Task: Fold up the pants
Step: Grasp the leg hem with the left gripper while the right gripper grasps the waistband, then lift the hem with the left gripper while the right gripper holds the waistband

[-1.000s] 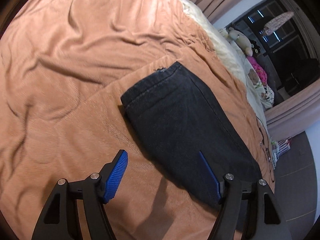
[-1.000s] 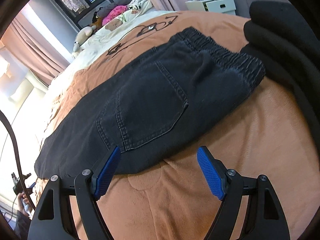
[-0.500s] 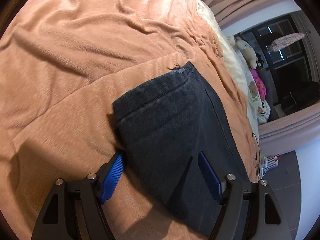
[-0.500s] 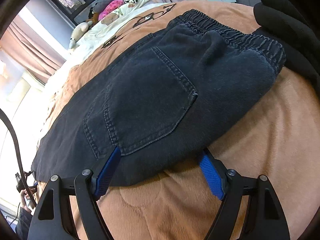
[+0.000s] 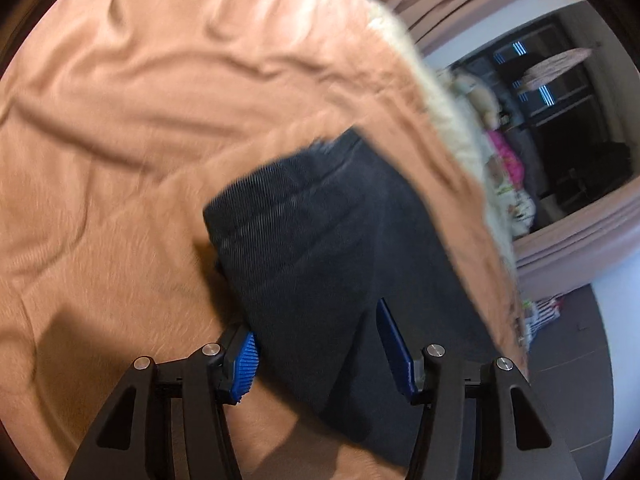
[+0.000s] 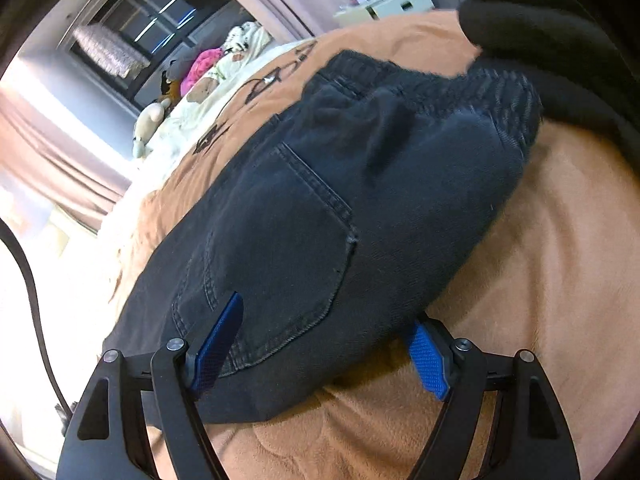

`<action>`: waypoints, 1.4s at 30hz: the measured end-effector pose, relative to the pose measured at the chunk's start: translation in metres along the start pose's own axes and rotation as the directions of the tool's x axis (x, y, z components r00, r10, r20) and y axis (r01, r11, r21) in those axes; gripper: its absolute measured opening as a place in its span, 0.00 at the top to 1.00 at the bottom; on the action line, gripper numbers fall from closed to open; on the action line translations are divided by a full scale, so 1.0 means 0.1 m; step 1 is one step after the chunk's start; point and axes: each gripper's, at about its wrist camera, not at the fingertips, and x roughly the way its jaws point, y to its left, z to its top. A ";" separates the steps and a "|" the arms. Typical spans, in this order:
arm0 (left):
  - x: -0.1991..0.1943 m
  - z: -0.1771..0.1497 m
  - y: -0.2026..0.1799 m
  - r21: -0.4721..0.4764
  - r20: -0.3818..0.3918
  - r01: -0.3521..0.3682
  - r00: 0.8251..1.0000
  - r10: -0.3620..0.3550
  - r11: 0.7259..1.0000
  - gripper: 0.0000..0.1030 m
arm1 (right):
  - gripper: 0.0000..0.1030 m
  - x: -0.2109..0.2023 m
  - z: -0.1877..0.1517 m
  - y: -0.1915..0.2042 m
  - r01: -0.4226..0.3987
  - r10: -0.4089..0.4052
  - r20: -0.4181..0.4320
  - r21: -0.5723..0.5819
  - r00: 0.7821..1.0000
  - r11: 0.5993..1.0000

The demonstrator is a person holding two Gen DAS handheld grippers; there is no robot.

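Observation:
Dark denim pants [image 6: 340, 200] lie flat on an orange-brown blanket [image 6: 540, 280], back pocket up, elastic waistband toward the far right. In the left wrist view the hem end of the pants [image 5: 320, 232] runs away from me, blurred. My left gripper [image 5: 320, 356] straddles the near edge of that leg. Its jaws are closing with the cloth between them, and a wide gap still shows. My right gripper [image 6: 324, 348] stands open over the near edge of the seat, one pad above the denim and the other at the fold by the blanket.
A stack of dark folded clothes [image 6: 560, 40] sits just past the waistband. Stuffed toys and pillows [image 6: 200, 76] line the far side of the bed, with curtains and a window behind. A white nightstand [image 6: 384, 4] stands beyond the bed. A black cable [image 6: 28, 280] hangs at the left.
Both grippers came down and forward onto the pants' near edge. The left jaws narrowed around the leg. The right gripper rolled and its pads now bracket the seat edge.

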 end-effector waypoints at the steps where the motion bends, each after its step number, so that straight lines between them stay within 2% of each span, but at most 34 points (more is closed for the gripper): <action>1: 0.02 -0.01 0.02 -0.011 0.000 0.006 1.000 -0.006 1.000 0.45 | 0.24 0.01 -0.02 -0.03 -0.007 0.007 -0.005 0.013 1.000 1.000; 4: 0.02 0.02 0.05 -0.039 0.001 0.015 1.000 -0.014 0.999 0.45 | 0.27 -0.02 -0.04 -0.09 0.002 -0.002 0.003 0.035 1.000 0.999; 6: 0.04 0.06 0.04 -0.041 -0.001 0.005 1.000 -0.005 0.999 0.45 | 0.34 -0.08 -0.01 -0.12 0.087 -0.089 0.029 0.051 0.996 0.995; 7: 0.06 0.07 0.02 -0.034 -0.001 -0.003 1.000 0.003 0.999 0.45 | 0.34 -0.11 -0.01 -0.17 0.114 -0.118 0.050 0.078 0.992 0.990; 10: 0.12 0.12 -0.02 -0.015 0.014 -0.019 1.000 0.019 1.000 0.45 | 0.34 -0.11 -0.02 -0.31 0.063 -0.074 0.072 0.152 0.995 0.986; 16: 0.20 0.17 -0.09 -0.002 0.052 -0.039 0.998 0.039 0.999 0.46 | 0.34 -0.01 0.11 -0.43 0.025 -0.041 0.107 0.151 0.993 0.988; 17: 0.21 0.17 -0.10 0.000 0.058 -0.050 0.997 0.050 0.999 0.52 | 0.37 0.01 0.13 -0.47 0.014 -0.032 0.114 0.160 0.993 0.987; 18: 0.20 0.18 -0.10 0.002 0.064 -0.068 0.996 0.067 0.998 0.58 | 0.50 0.02 0.15 -0.50 0.007 -0.028 0.122 0.167 0.992 0.986; 19: 0.20 0.17 -0.11 0.003 0.064 -0.069 0.996 0.069 0.998 0.72 | 0.60 0.03 0.17 -0.54 0.013 -0.035 0.121 0.172 0.992 0.985; 20: 0.20 0.18 -0.12 0.002 0.062 -0.060 0.996 0.060 0.998 0.86 | 0.81 0.05 0.16 -0.53 0.024 -0.045 0.114 0.175 0.992 0.984; 21: 0.19 0.19 -0.14 0.001 0.061 -0.046 0.997 0.046 0.999 0.87 | 0.87 0.06 0.15 -0.54 0.017 -0.037 0.107 0.176 0.994 0.984; 23: 0.11 0.21 -0.20 0.009 0.084 -0.055 0.995 0.054 0.998 0.93 | 0.93 0.00 0.10 -0.51 -0.004 -0.015 0.113 0.163 0.993 0.987; 29: -0.23 0.34 -0.51 0.034 0.163 -0.040 0.986 0.034 0.999 0.94 | 0.95 -0.22 0.16 -0.36 -0.049 0.034 0.144 0.107 0.989 0.993; 34: -0.50 0.44 -0.71 0.065 0.192 -0.024 0.981 0.011 0.998 0.95 | 0.95 -0.36 0.24 -0.26 -0.101 0.088 0.155 0.078 0.984 0.992; 42: -1.06 0.57 -0.46 0.029 0.235 -0.038 0.971 0.030 0.999 0.95 | 0.96 -0.40 0.16 -0.29 -0.140 0.133 0.107 0.059 0.985 0.988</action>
